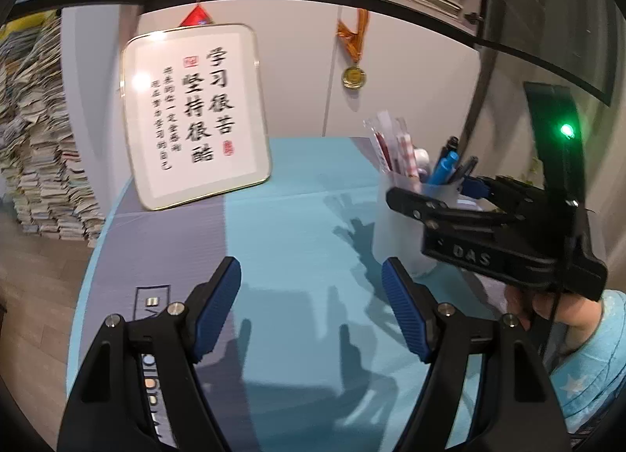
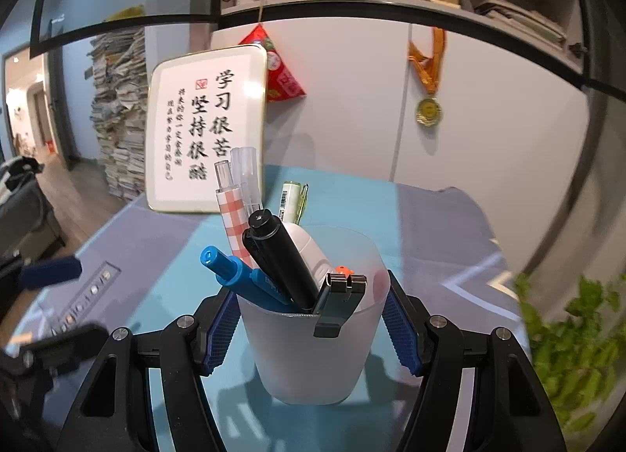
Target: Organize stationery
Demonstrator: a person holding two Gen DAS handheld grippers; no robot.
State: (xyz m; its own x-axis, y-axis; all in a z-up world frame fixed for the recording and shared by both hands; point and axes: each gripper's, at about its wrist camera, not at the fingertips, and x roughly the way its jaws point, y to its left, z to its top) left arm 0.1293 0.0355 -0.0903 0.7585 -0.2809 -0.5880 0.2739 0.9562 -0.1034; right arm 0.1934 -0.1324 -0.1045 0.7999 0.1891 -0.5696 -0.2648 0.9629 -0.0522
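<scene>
A frosted white pen cup (image 2: 313, 350) stands on the blue desk mat (image 2: 352, 193). It holds a blue marker (image 2: 242, 280), a black marker (image 2: 281, 256), a red-checked pen (image 2: 231, 217), clear-capped pens, a green pen (image 2: 291, 197), a white item and a dark clip (image 2: 338, 299). My right gripper (image 2: 313, 328) has both blue pads against the cup's sides, shut on it. In the left wrist view the cup (image 1: 399, 233) is at the right with the right gripper (image 1: 493, 229) around it. My left gripper (image 1: 311, 307) is open and empty above the mat.
A framed calligraphy board (image 1: 195, 115) leans against the wall at the back of the desk. A medal (image 1: 354, 76) hangs on the cabinet. A tall paper stack (image 1: 39, 131) stands left of the desk. A green plant (image 2: 575, 342) is at the right.
</scene>
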